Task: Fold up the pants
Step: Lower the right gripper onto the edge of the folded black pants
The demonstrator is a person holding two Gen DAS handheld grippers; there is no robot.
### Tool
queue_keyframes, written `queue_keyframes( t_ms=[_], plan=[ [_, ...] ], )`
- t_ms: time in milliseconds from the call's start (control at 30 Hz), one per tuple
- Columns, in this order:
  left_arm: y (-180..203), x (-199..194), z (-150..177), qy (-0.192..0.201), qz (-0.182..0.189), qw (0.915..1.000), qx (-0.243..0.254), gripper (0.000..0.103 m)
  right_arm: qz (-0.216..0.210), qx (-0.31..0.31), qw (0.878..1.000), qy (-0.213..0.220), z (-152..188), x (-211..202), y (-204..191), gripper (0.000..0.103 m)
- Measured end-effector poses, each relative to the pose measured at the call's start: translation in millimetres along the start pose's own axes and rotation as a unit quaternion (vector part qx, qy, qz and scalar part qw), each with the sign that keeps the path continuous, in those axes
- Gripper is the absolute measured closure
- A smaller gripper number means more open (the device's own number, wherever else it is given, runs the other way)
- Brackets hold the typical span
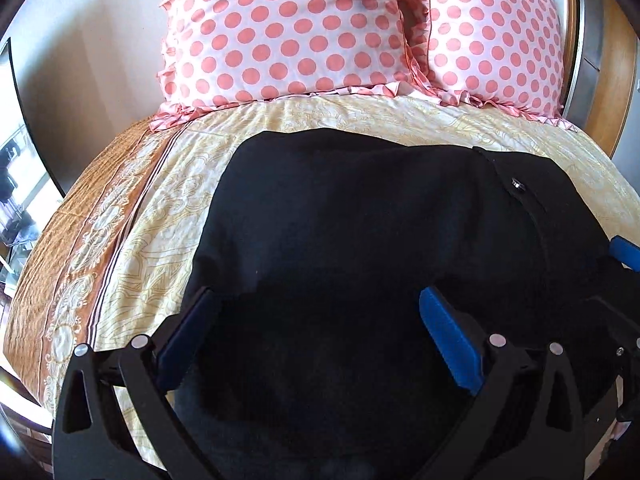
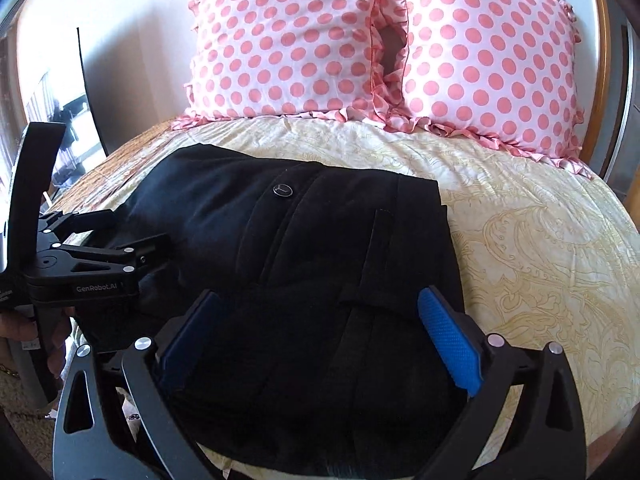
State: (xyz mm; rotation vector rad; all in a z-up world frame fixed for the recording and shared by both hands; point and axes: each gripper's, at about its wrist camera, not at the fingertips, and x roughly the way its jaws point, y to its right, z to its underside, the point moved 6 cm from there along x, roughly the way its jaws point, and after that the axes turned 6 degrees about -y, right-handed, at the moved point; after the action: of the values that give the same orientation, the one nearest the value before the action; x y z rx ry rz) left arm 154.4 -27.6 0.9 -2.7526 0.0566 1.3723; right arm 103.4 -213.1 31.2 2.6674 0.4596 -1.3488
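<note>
The black pants (image 2: pixel 304 264) lie folded on the bed (image 2: pixel 540 248), filling the lower centre of both views, directly beneath the released left gripper (image 1: pixel 316 336) and right gripper (image 2: pixel 320 332), jaws spread wide over cloth.

Bright daylight, strong fisheye edge distortion

The black pants (image 2: pixel 304 264) lie folded in the middle of the bed (image 2: pixel 540 240), and everything is placed from them. Beyond the pants a band of bare bedspread is open up to two polka-dot pillows (image 2: pixel 384 48), which stand side by side and close off the head of the bed. Right of the pants the spread is bare and wide. Left of the pants the left gripper (image 2: pixel 154 246) and the hand (image 2: pixel 24 330) holding it block the bed's edge. Both grippers' spread fingers (image 2: pixel 450 340) sit above the pants' near end.
</note>
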Motion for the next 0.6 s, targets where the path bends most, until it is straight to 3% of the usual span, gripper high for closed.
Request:
queue_keyframes(
  t_ms=[133,267,400,600],
  plan=[
    [0.2,-13.4,14.2,0.013,0.004,0.9999,-0.006,0.002,0.025,-0.015,1.000,0.003,12.6,-4.1,-4.0,0.002],
    [5.0,-11.1,23.1,0.026,-0.026,0.9992,0.018,0.002,0.022,0.000,1.000,-0.004,16.0,4.7,3.7,0.001],
    [3.6,-11.1,22.9,0.036,-0.024,0.9990,0.015,0.002,0.024,-0.001,1.000,-0.001,13.3,1.1,2.8,0.001],
    [-8.3,-39.3,39.2,0.068,-0.008,0.9977,0.005,0.002,-0.002,0.008,0.999,0.045,18.3,-29.6,-0.1,0.001]
  ],
)
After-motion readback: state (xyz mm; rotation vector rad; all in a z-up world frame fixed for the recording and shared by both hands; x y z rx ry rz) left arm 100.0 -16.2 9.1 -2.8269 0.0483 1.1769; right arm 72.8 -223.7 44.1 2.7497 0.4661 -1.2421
